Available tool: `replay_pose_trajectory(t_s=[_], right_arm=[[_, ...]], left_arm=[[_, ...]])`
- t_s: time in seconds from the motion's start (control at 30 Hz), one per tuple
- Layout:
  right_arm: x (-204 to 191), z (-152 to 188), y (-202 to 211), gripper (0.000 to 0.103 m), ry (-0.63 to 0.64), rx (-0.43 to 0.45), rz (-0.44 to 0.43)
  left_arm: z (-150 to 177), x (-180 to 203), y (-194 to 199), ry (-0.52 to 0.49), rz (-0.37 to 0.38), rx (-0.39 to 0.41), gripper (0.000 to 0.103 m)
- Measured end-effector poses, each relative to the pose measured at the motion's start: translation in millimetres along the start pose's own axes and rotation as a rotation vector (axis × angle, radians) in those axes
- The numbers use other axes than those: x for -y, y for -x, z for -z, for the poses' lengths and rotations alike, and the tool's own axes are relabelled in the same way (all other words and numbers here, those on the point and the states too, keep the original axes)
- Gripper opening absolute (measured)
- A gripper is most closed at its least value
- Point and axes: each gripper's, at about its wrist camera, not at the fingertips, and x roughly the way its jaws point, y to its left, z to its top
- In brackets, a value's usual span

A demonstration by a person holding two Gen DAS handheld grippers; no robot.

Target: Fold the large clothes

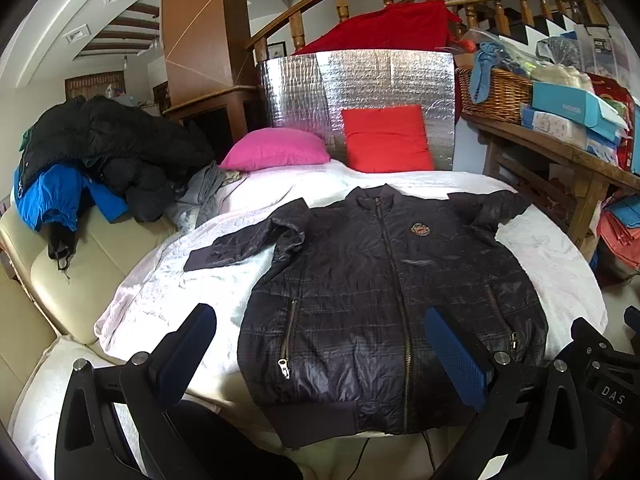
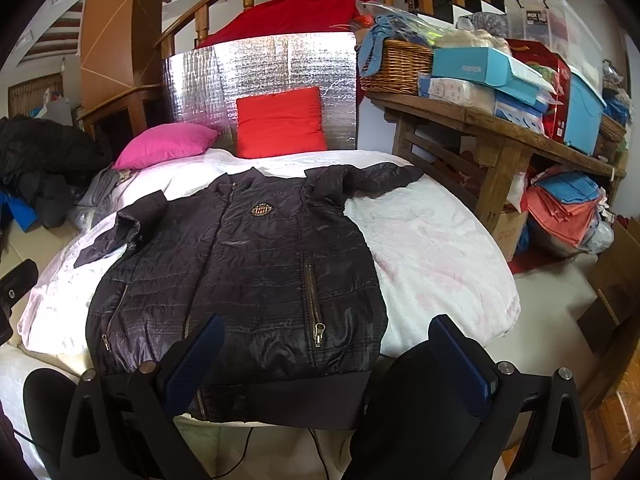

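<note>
Your dark quilted zip-front jacket [image 1: 384,312] lies flat and face up on the white sheet [image 1: 160,288] of the bed, zipped closed, collar toward the pillows and ribbed hem nearest you. One sleeve stretches out sideways across the sheet; the other bends up beside the collar. Your left gripper [image 1: 320,356] hovers over the hem end, jaws wide apart and holding nothing. Your right gripper [image 2: 328,360] hangs over the same hem end, jaws likewise spread and empty. Behind the jacket a pink pillow [image 1: 276,148] and a red cushion [image 1: 386,138] rest against a silver foil panel [image 1: 360,80]. A heap of black and blue coats [image 1: 92,160] sits on the cream sofa [image 1: 68,280] beside the bed.
</note>
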Motion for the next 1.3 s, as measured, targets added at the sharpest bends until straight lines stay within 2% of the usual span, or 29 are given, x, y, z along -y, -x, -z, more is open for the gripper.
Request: replay_pose_trajectory(t_s=[0.57,0.9,1.03,1.13,1.23,1.3], right_arm=[[-26,1,-27,0.103,0.072,-0.076,0.006],[-38,-27,-61,0.103,0.096,-0.050,0.005],[-35,-51,-97,0.103,0.105,-0.056,-0.003],[-22,-73,-135,0.103,0.090,-0.054,-0.035],[5,-99,-180,0.103,0.024,-0.059,-0.066],[35,-120,-217,0.103,-0.062,-0.059,-0.064]], left_arm=[[12,-18,-41,0.051,-0.038,-0.096,0.103],[4,-30,-77,0.072,-0.088,-0.111,0.103],[-8,-25,-110,0.040,-0.112,-0.108,0.103],[-25,-17,-154,-0.003,-0.133,-0.121,0.103],[-46,-11,-214,0.012,-0.095,-0.193,0.103],[-60,-8,-263,0.061,-0.080,-0.245,0.103]])
